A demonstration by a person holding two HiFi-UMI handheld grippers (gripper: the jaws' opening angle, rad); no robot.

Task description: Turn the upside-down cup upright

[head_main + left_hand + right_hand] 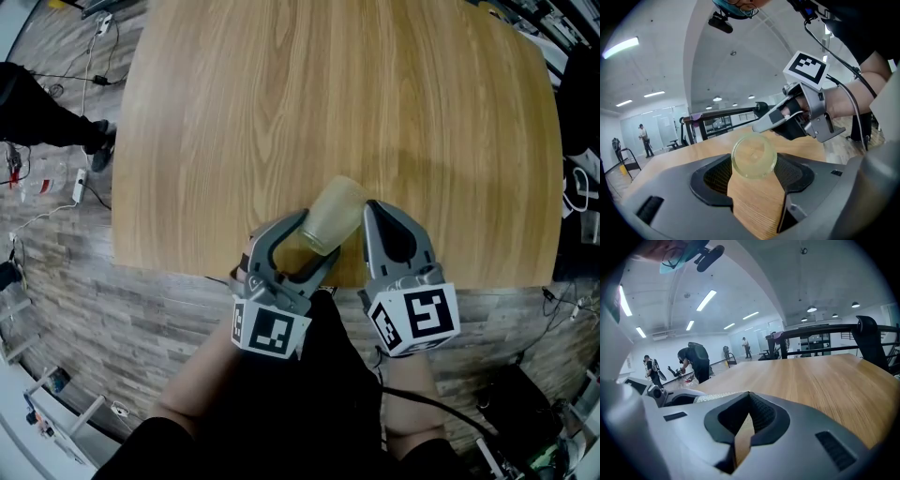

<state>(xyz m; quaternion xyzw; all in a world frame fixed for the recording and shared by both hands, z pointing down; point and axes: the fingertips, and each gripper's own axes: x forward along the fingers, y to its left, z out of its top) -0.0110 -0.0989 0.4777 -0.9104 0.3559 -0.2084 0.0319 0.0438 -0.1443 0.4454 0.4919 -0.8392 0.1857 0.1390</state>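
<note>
Left gripper point(317, 239) grasping tilted translucent cup point(337, 211), table point(375, 94) 6 o'clock edge, right gripper point(371, 206) clenched empty, cup's 3 o'clock.

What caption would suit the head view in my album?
Left claw grips a tilted pale cup at the wooden table edge; right claw shut beside it.

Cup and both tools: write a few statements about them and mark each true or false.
1. The left tool grips the translucent cup. True.
2. The right tool is wide open. False: its jaws are together with nothing between them.
3. The cup stands upright on the table. False: it is held tilted in the left tool, near the table's front edge.
4. The table has a wood-grain top. True.
</note>
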